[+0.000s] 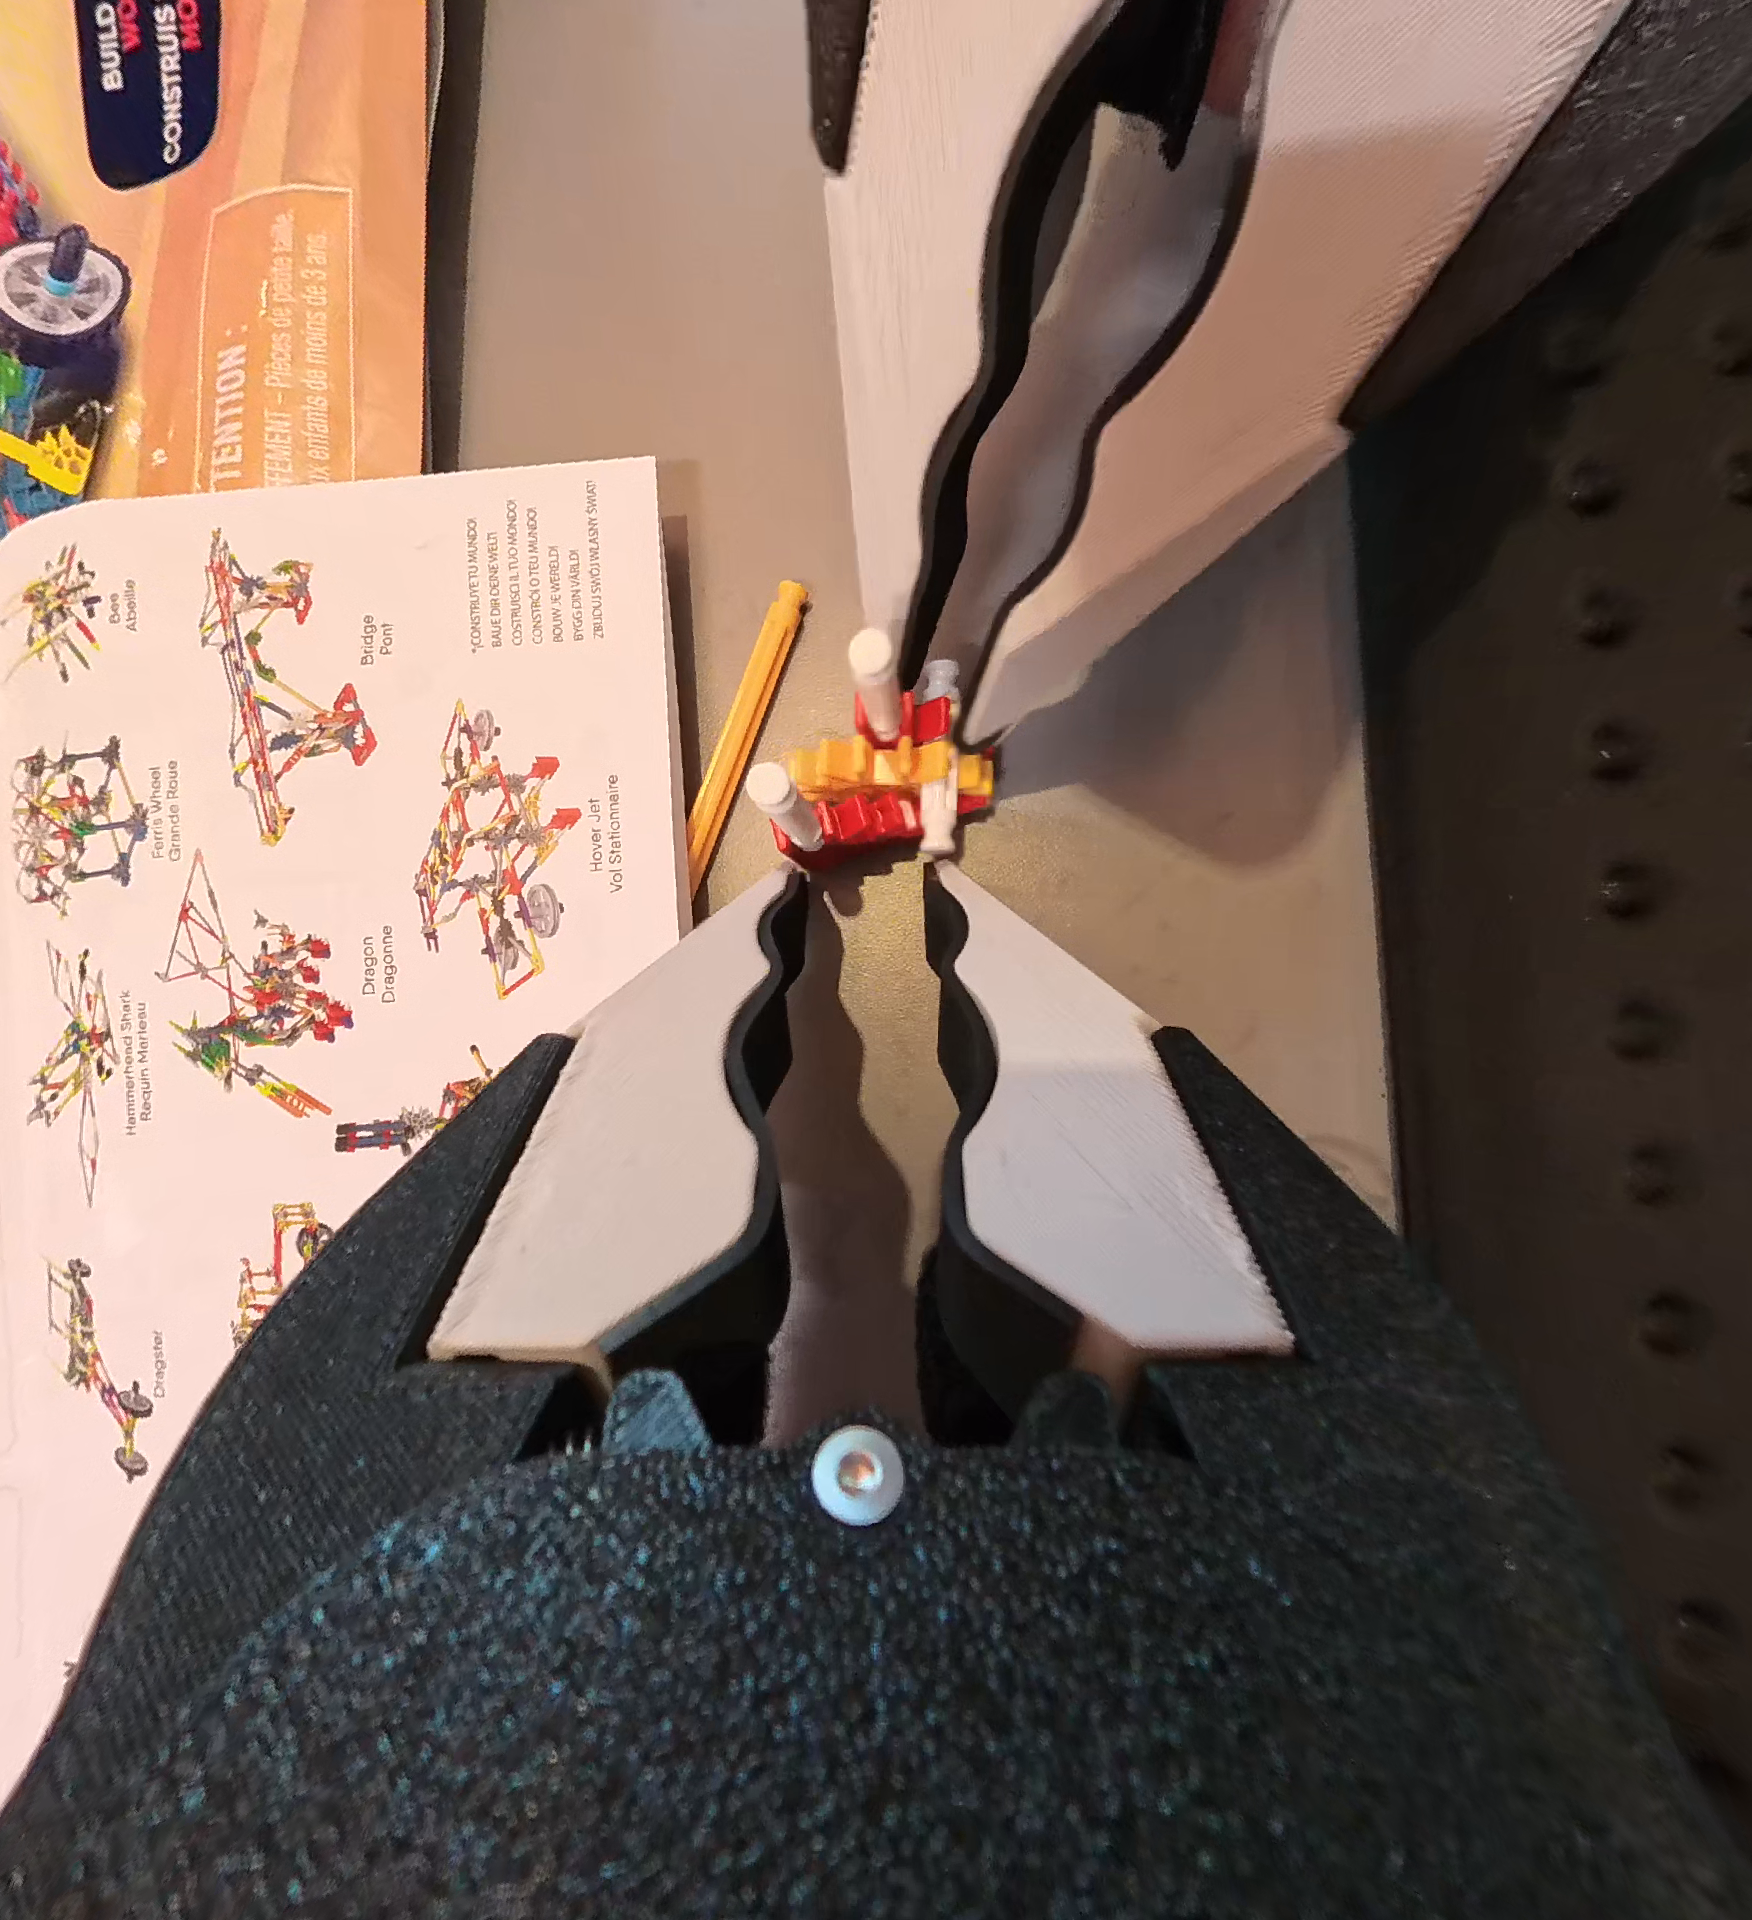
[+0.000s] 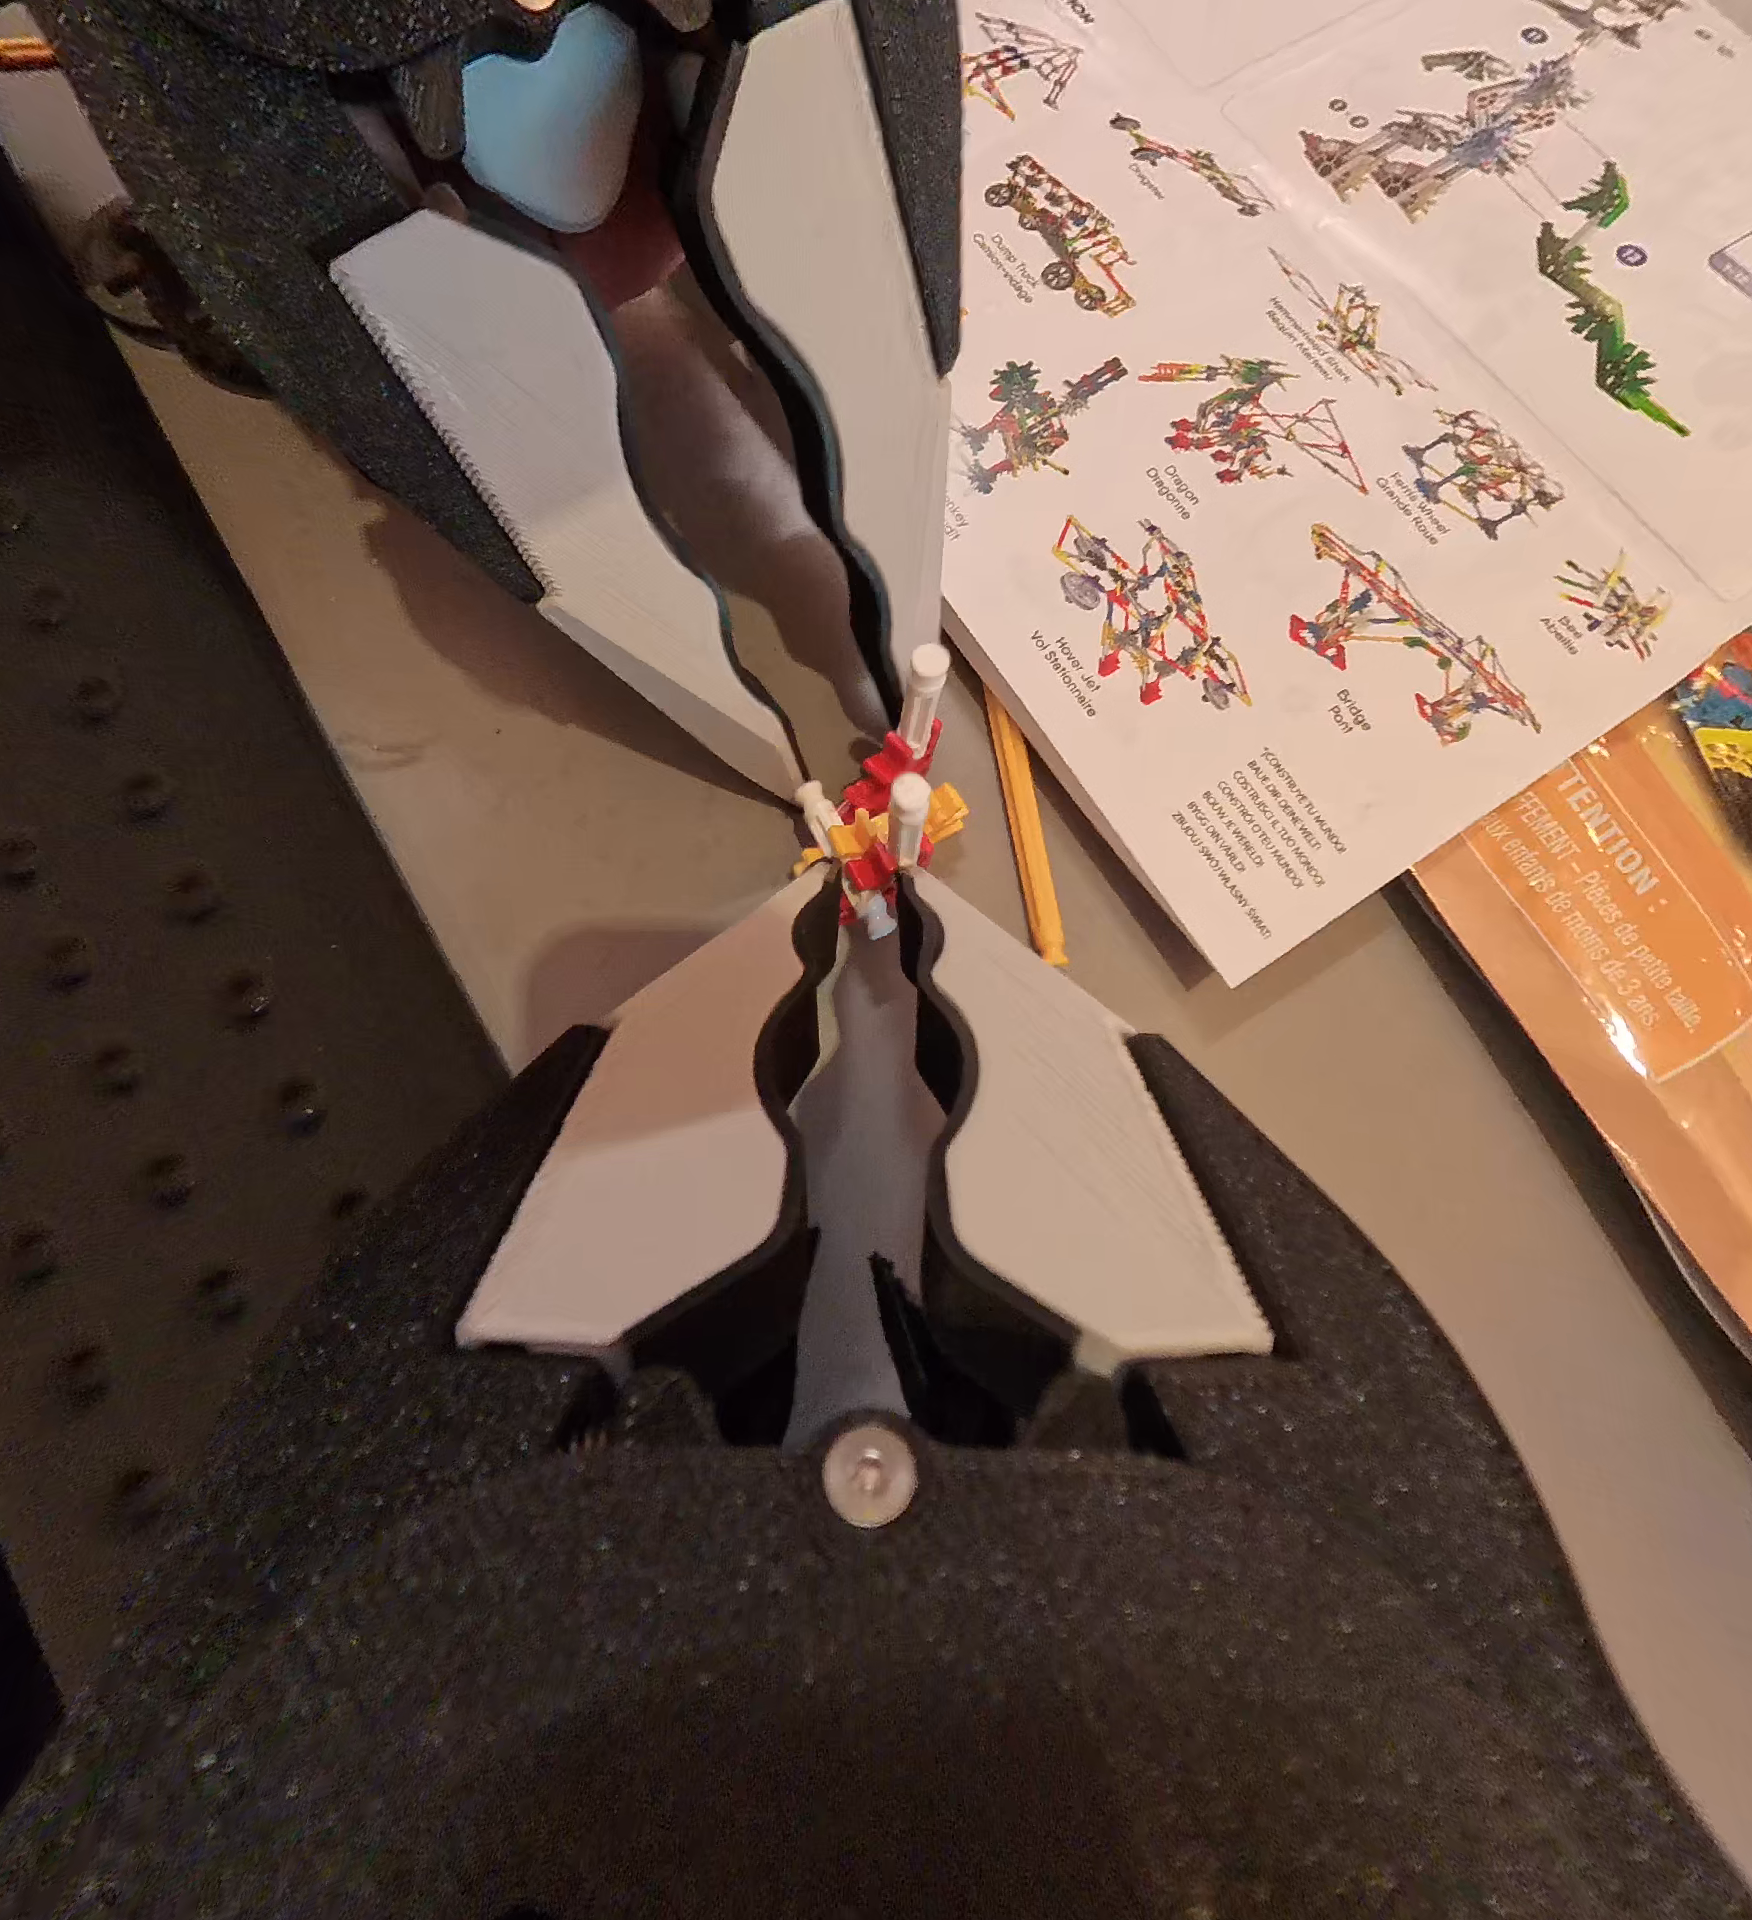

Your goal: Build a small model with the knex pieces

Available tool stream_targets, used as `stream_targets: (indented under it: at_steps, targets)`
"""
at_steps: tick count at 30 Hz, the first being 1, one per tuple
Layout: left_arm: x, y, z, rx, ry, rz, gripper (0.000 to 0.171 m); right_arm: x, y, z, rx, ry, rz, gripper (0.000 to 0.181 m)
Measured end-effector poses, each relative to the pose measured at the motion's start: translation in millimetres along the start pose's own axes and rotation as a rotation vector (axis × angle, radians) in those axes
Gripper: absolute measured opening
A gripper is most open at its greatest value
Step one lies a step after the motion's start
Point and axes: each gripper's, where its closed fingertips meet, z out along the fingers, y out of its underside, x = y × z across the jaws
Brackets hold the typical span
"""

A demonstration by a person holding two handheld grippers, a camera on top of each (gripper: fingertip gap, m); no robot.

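A small assembly [image 1: 882, 784] of red and yellow connectors with short white rods is held between both grippers over the grey table [image 1: 633, 260]. My left gripper [image 1: 867, 876] is shut on its near side, one tip against a red connector and the other against a white rod. My right gripper [image 1: 945, 717] reaches in from the top and is closed on the far side. In the right wrist view, my right gripper [image 2: 874, 888] pinches a red connector of the assembly [image 2: 877, 821], and the left gripper [image 2: 849, 748] grips it from the opposite side.
A loose yellow rod [image 1: 747, 717] lies on the table beside the assembly, also visible in the right wrist view [image 2: 1026, 831]. An open instruction booklet [image 1: 332, 831] and an orange toy package [image 1: 228, 260] lie to the left. A dark perforated mat [image 1: 1630, 935] borders the right. The tips of both grippers are at nearly the same place. Left tips and right tips are each some 15 cm from the orange toy package [image 1: 228, 260]. Look for it in the right wrist view [image 2: 1708, 961] too.
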Motion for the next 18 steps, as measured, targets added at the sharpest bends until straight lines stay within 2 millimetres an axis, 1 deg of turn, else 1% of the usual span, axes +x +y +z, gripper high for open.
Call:
stream_targets:
  at_steps: [4, 13, 18]
  targets:
    - [-0.8, -0.3, 0.3, -0.002, -0.007, 0.004, 0.019, 3.1, -0.6, -1.3, 0.008, 0.010, -0.005, 0.011]
    - [4.0, -3.1, 0.6, -0.001, 0.000, 0.009, 0.025, 4.0, -0.6, -1.6, 0.015, 0.008, -0.015, 0.002]
    - [3.7, -3.3, 1.5, 0.000, -0.005, 0.009, 0.025, 4.4, -0.6, -2.0, 0.015, 0.006, -0.018, 0.002]
